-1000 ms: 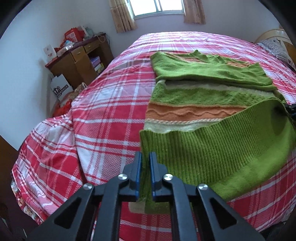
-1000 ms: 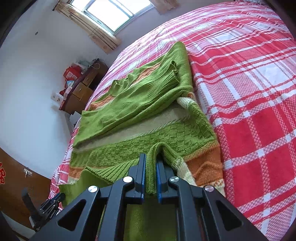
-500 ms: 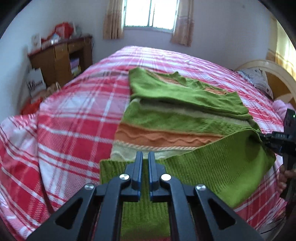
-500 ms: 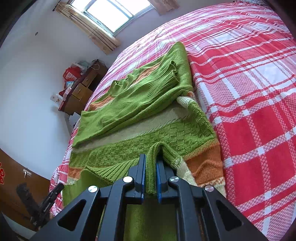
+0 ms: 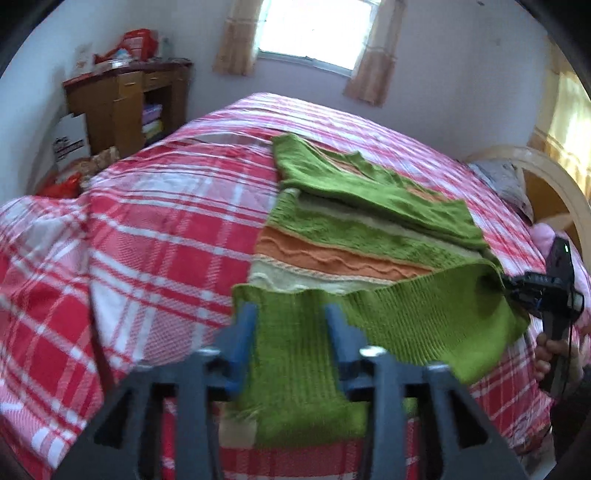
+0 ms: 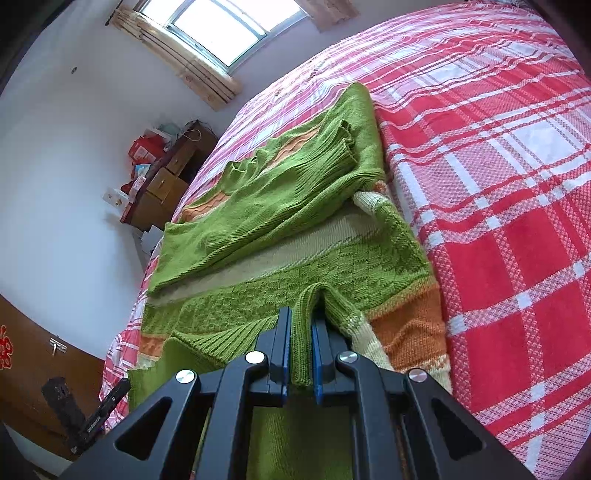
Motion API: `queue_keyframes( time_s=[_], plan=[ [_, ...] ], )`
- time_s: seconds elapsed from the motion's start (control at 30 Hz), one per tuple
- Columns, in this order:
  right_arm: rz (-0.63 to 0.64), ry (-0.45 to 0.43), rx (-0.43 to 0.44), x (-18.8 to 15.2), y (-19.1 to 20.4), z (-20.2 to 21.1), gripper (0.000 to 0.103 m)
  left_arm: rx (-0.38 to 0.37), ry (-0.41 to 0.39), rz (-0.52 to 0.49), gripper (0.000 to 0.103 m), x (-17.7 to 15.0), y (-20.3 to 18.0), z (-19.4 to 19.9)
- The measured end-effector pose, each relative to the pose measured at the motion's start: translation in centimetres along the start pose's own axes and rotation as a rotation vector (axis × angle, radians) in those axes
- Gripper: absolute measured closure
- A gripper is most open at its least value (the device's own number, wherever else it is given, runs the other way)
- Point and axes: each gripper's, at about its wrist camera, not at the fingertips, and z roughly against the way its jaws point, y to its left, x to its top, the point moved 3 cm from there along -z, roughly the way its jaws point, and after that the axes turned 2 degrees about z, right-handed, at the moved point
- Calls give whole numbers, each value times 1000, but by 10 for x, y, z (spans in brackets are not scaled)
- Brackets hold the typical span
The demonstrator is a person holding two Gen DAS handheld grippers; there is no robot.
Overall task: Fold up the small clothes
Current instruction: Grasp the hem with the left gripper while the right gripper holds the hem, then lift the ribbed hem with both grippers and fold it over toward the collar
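Note:
A green knit sweater with orange and cream stripes lies on the red plaid bed, its sleeves folded across the chest. My left gripper is open, its blue pads on either side of the green ribbed hem, which lies loose between them. My right gripper is shut on the sweater, pinching a raised fold of the hem at the other corner. The right gripper also shows in the left wrist view, holding that corner up.
A wooden desk with boxes stands by the wall at the bed's far left. A window with curtains is behind the bed. A curved headboard and pillows are at the right.
My left gripper has opened and let go of the hem, which has dropped onto the bed edge. The left view has swung up. My right gripper keeps its grip unmoved.

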Motion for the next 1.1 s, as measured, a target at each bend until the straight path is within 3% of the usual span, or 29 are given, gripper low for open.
queue_keyframes(
  time_s=[0.1, 0.2, 0.27, 0.33, 0.37, 0.4, 0.47, 0.6, 0.8, 0.93, 1.03, 1.1],
  plan=[
    [-1, 0, 2, 0, -1, 1, 94, 34, 9, 33, 44, -3, 5, -2],
    [-2, 0, 4, 0, -1, 0, 94, 96, 33, -21, 47, -9, 0, -10],
    [-3, 0, 5, 0, -1, 1, 94, 96, 52, -13, 47, -12, 0, -16],
    [-2, 0, 4, 0, -1, 1, 94, 92, 54, 11, 62, -15, 3, -19],
    [-1, 0, 4, 0, -1, 1, 94, 105, 44, 7, 79, -15, 3, -18],
    [-1, 0, 4, 0, -2, 1, 94, 114, 31, -3, 88, -15, 2, -17],
    [-2, -1, 5, 0, -1, 1, 94, 115, -3, -30, 92, -15, -1, -12],
    [-3, 0, 4, 0, -2, 1, 94, 141, -85, -102, 93, -12, -13, 0],
    [-1, 0, 4, 1, -2, 1, 94, 106, -221, -270, 93, -14, -42, 19],
    [3, 1, 0, 1, -1, 1, 94, 85, -167, -277, 92, -10, -45, 3],
    [9, 0, 12, 2, 0, 2, 92, 54, -90, -200, 90, -6, -35, -16],
    [-13, 6, 62, 5, -1, 6, 86, 46, -44, -158, 90, -8, -31, -25]
  ],
)
